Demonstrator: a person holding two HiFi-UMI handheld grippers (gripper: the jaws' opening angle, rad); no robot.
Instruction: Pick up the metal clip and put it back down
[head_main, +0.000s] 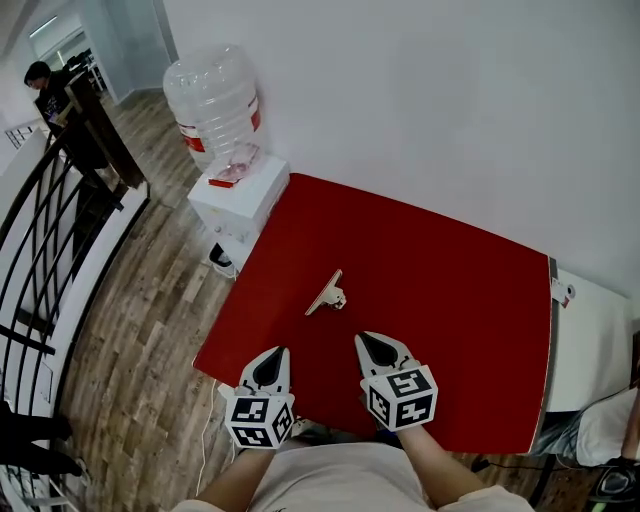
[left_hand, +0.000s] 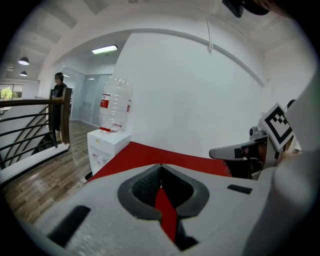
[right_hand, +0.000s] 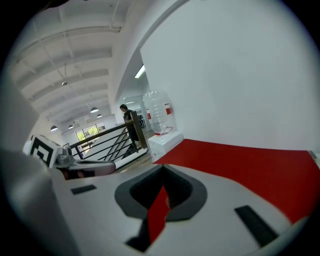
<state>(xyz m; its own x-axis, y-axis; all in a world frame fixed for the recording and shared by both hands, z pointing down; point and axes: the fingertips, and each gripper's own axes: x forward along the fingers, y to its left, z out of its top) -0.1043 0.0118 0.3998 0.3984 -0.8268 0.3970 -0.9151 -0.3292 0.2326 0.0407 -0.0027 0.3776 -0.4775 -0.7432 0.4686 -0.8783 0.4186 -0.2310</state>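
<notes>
A: Where is the metal clip (head_main: 327, 294)?

B: It lies on the red surface (head_main: 460, 300), left of the middle and clear of both tools.

A: And the tools?

B: The left tool (head_main: 276, 358) hovers over the near edge of the surface, with its jaws pressed together and nothing between them. The right tool (head_main: 368, 343) is beside it, a little nearer the clip. Its jaws are likewise pressed together and empty. Both point toward the white wall.

A: What else is around?

B: A white water dispenser (head_main: 240, 200) stands just off the surface's far left corner, with a clear bottle (head_main: 212, 100) on top. A black railing (head_main: 40, 260) runs along the wooden floor (head_main: 140, 330) at the left, and a person (head_main: 45, 85) stands near its far end.
</notes>
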